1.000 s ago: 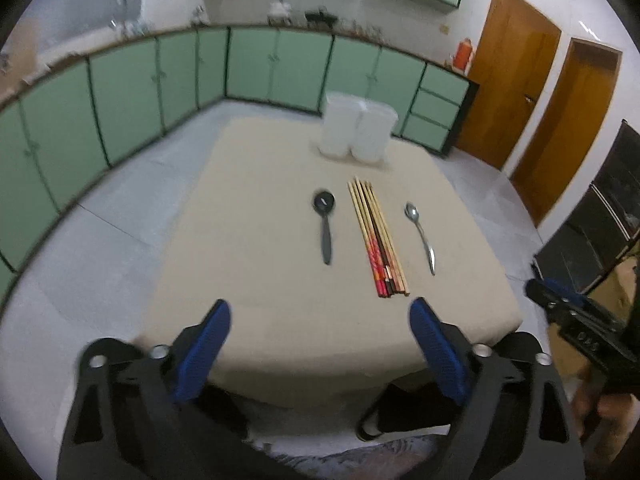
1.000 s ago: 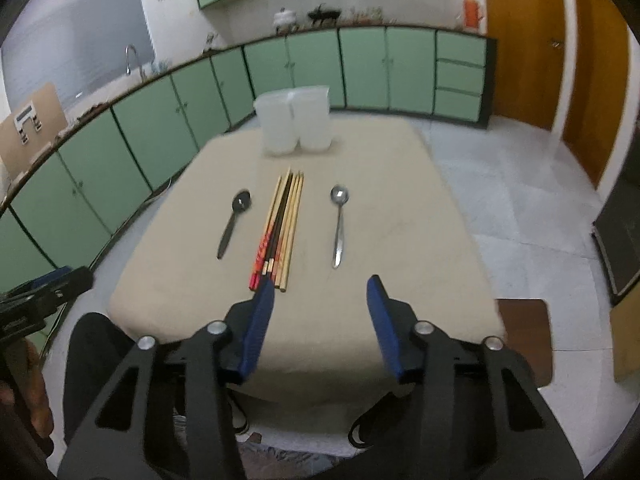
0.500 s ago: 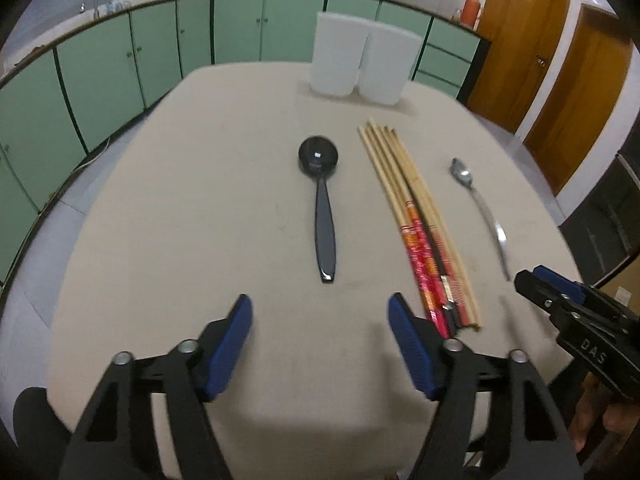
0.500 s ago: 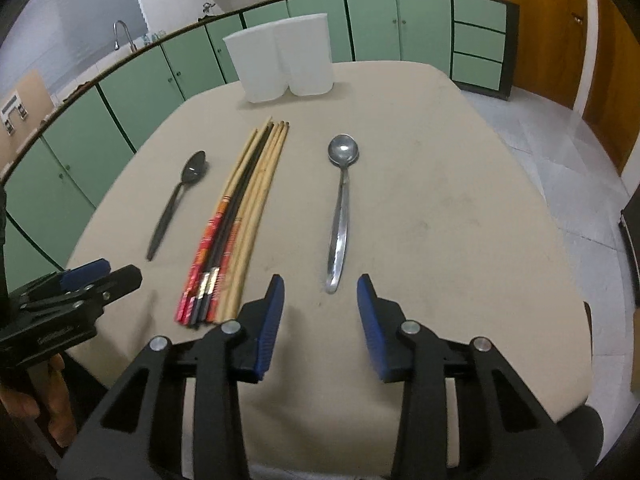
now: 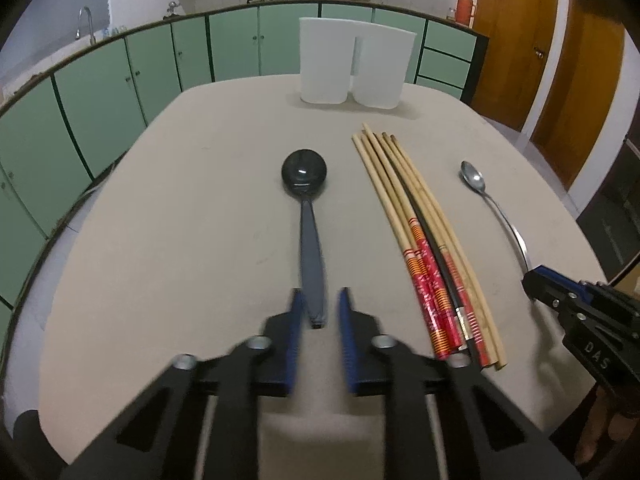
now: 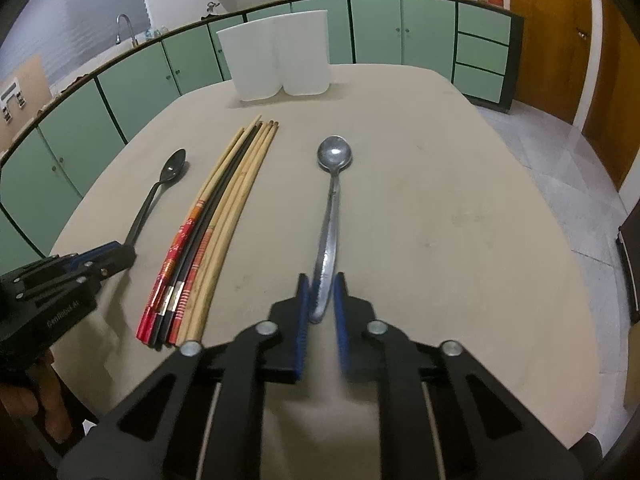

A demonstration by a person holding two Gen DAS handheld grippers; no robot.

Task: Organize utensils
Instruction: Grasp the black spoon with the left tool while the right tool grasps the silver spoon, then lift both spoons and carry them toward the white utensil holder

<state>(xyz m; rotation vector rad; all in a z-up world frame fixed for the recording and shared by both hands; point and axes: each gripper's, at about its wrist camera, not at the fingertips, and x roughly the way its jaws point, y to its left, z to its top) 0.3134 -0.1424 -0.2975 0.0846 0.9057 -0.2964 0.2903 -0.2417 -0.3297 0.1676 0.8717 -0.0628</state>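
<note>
A black spoon (image 5: 307, 200) lies on the beige table (image 5: 180, 220). My left gripper (image 5: 318, 308) has its blue pads closed in around the handle's near end, with small gaps showing. A bundle of chopsticks (image 5: 424, 236) lies to its right. A silver spoon (image 6: 332, 208) lies right of the chopsticks (image 6: 216, 224). My right gripper (image 6: 322, 296) is shut on the silver spoon's handle end. The left gripper (image 6: 104, 258) shows at the black spoon's (image 6: 160, 192) handle in the right wrist view.
Two white containers (image 5: 356, 66) stand side by side at the table's far edge, also in the right wrist view (image 6: 280, 54). Green cabinets (image 5: 120, 84) ring the room. Wooden doors (image 5: 560, 60) stand at the right.
Both grippers moved forward and down to the table and narrowed from wide open, the left around the black spoon's handle, the right onto the silver spoon's handle.
</note>
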